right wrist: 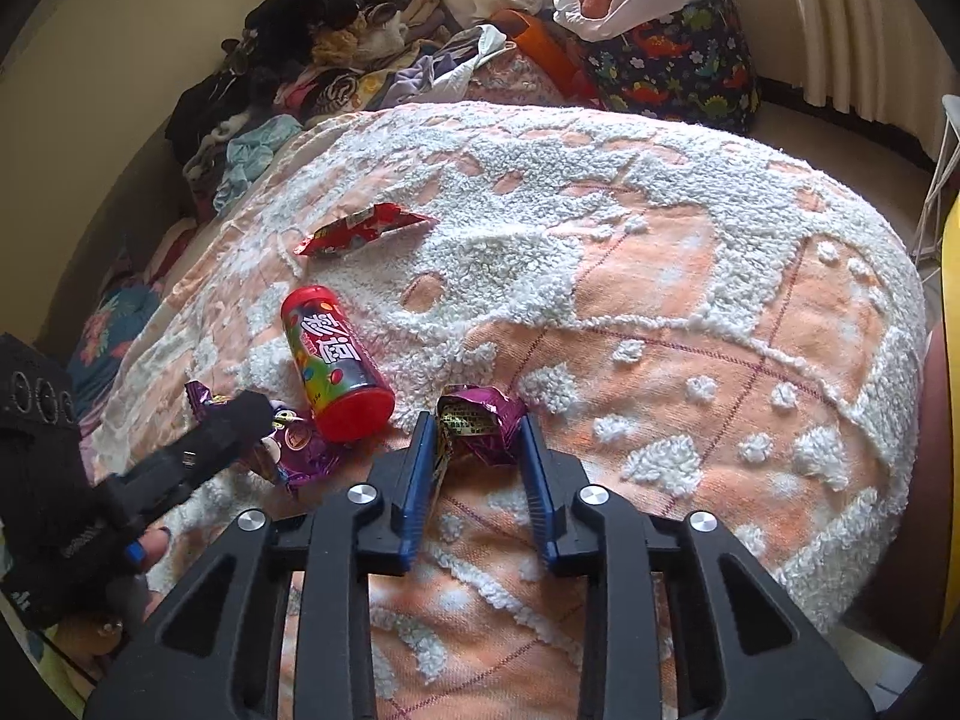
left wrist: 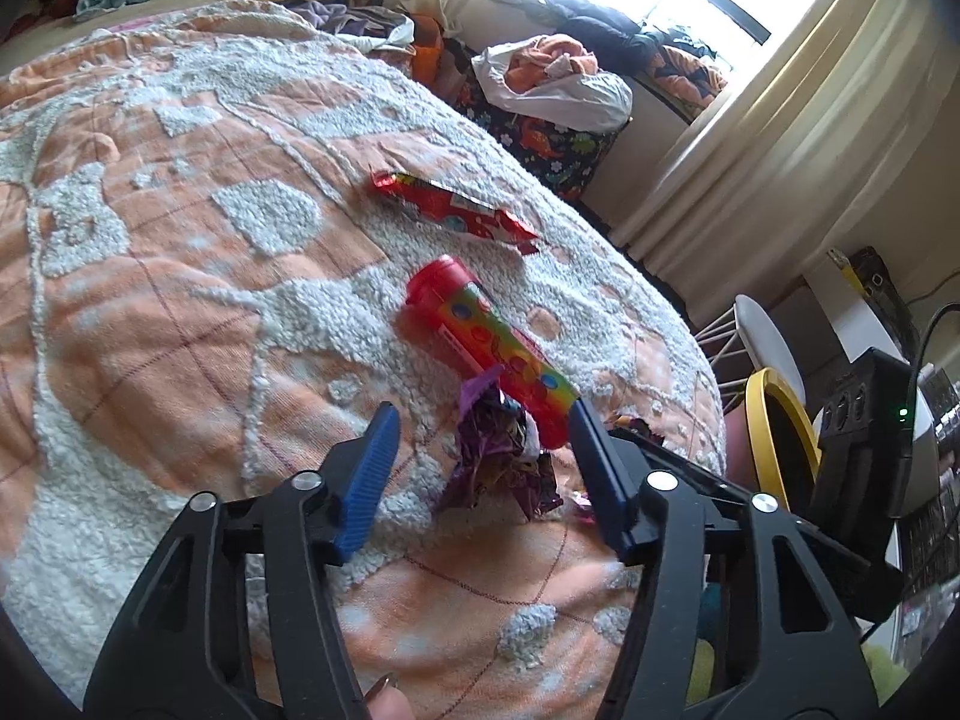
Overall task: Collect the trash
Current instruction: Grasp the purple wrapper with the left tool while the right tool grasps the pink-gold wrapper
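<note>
**Operator:** State the carrying surface and the layout, largest item first.

**Inspector:** The bed, covered by an orange-and-white tufted blanket [right wrist: 660,312], carried all the litter. A red candy tube [right wrist: 336,372] lay on its side toward the near edge, long axis running from the near edge away toward the clothes pile at the far corner. A flat red wrapper [right wrist: 366,228] lay beyond it, apart from it.

**Operator:** Condition of the right gripper?

**Inspector:** The right gripper [right wrist: 477,426] was clamped on a crumpled purple wrapper [right wrist: 480,420]; both blue pads pressed its sides. That wrapper sat at the near edge, just right of the tube's base.

**Operator:** And the left gripper?

**Inspector:** The left gripper [left wrist: 483,429] stood with jaws apart, straddling a second crumpled purple wrapper [left wrist: 498,456]. The pads did not appear to touch it. That wrapper lay directly ahead of the fingertips, touching the tube's near end.

**Operator:** Obstructions?

**Inspector:** The tube was the concern. The left gripper's right pad sat just beside its end, so closing could likely nudge or pinch the tube along with the foil. The right side was clear for lifting.
</note>
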`<state>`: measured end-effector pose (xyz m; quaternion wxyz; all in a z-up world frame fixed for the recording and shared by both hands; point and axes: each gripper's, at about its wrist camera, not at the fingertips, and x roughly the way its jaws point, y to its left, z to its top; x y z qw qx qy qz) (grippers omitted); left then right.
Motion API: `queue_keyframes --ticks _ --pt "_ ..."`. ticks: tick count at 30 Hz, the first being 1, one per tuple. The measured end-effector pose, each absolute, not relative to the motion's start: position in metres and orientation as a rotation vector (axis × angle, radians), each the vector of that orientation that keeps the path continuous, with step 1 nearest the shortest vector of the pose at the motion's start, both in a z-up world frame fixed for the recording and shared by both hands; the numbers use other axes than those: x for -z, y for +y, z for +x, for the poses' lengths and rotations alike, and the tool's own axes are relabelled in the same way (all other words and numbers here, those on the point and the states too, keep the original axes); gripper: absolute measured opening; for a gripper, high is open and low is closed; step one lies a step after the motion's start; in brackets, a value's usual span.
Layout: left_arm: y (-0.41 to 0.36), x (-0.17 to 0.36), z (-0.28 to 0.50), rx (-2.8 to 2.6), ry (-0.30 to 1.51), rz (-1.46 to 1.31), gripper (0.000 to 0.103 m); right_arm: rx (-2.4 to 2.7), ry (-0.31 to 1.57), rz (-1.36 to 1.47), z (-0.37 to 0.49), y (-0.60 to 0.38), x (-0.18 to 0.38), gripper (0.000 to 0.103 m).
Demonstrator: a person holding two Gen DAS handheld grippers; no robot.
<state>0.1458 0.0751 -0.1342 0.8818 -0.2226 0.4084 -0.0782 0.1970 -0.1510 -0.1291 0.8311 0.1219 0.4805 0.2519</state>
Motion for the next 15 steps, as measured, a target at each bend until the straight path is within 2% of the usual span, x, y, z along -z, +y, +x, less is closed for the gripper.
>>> queue_keyframes --ticks 4,7,15 --pt "0.070 0.140 0.148 0.161 0.871 -0.446 0.028 -0.546 1.002 0.278 0.191 -0.158 0.125 0.020" --pt "0.067 0.141 0.147 0.171 0.875 -0.439 0.024 -0.548 0.979 0.292 0.185 -0.164 0.118 0.018" --pt "0.071 0.122 0.140 0.171 0.816 -0.430 0.021 -0.547 0.936 0.292 0.172 -0.177 0.102 0.018"
